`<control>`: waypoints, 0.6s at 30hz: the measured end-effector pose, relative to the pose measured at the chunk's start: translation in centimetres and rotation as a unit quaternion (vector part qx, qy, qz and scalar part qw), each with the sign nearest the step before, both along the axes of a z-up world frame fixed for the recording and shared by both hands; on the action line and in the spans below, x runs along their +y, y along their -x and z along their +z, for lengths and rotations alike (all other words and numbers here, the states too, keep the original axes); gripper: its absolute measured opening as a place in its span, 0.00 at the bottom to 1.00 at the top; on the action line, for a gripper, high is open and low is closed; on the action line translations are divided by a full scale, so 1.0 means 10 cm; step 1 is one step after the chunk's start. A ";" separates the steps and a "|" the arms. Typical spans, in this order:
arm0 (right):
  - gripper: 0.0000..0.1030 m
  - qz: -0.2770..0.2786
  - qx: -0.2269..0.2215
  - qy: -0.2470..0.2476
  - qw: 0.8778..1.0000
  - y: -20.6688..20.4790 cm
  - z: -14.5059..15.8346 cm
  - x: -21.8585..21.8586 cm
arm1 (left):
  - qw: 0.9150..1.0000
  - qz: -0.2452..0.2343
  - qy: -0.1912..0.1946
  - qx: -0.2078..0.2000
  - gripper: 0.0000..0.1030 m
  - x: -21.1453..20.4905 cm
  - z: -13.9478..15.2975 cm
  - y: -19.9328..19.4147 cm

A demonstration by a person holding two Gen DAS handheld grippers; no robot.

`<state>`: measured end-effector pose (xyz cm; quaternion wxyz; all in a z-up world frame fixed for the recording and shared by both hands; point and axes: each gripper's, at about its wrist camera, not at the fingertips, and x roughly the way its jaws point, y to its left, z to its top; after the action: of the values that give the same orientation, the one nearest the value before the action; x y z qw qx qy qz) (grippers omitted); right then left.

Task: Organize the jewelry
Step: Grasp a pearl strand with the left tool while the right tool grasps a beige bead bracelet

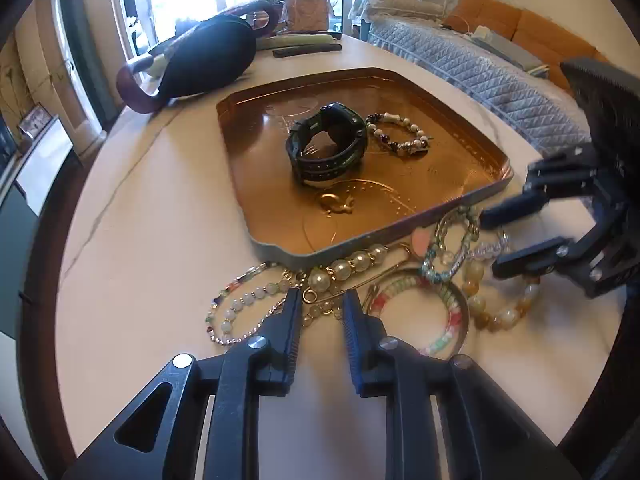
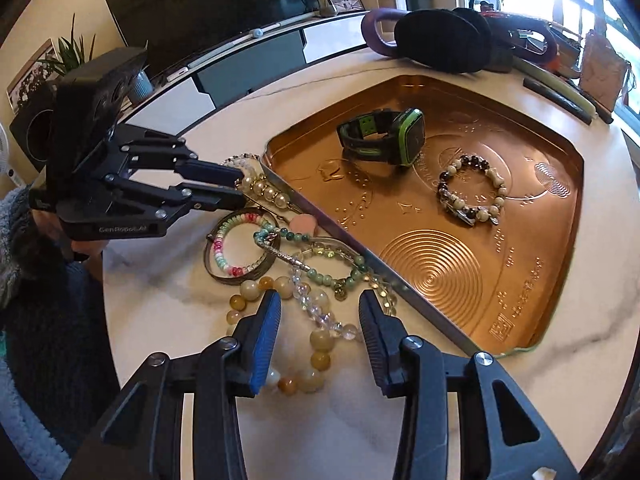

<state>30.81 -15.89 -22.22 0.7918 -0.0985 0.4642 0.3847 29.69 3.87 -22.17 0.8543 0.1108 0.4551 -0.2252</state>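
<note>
Watch [image 1: 326, 142] and bracelet [image 1: 398, 134] in tray [image 1: 248, 168]

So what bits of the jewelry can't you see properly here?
- Left wrist view: left gripper covers part of the pearl bracelet.
- Right wrist view: right gripper hides parts of the yellow bead bracelet.
- Left wrist view: gold charm in the tray too small to identify.

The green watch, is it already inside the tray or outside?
Inside. The green watch stands on the copper tray floor, beside a beaded bracelet.
</note>
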 end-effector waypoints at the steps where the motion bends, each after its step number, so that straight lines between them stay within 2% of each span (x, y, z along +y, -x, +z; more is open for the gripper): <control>1: 0.25 0.002 -0.001 0.000 1.000 0.01 0.00 0.01 | 1.000 0.001 0.000 -0.001 0.20 -0.01 0.01 -0.01; 2: 0.18 0.003 0.001 -0.005 1.000 0.02 0.00 0.00 | 1.000 0.000 0.001 -0.002 0.17 0.00 0.02 -0.01; 3: 0.11 0.003 0.002 -0.009 1.000 0.02 0.01 0.00 | 1.000 -0.004 0.004 -0.001 0.09 -0.01 0.04 -0.01; 9: 0.11 -0.005 -0.027 -0.029 0.999 0.13 0.17 -0.07 | 1.000 -0.010 -0.002 -0.017 0.06 -0.01 0.14 0.07; 13: 0.11 -0.029 -0.045 -0.045 0.998 0.12 0.29 -0.14 | 1.000 -0.003 0.006 -0.017 0.06 0.01 0.19 0.10; 18: 0.11 -0.055 -0.050 -0.078 0.994 0.09 0.39 -0.23 | 0.998 0.028 0.034 -0.035 0.05 0.14 0.38 0.11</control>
<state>29.90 -18.22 -18.34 0.8393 -0.0298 0.3972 0.3700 28.63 5.22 -18.38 0.8791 0.0770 0.4199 -0.2123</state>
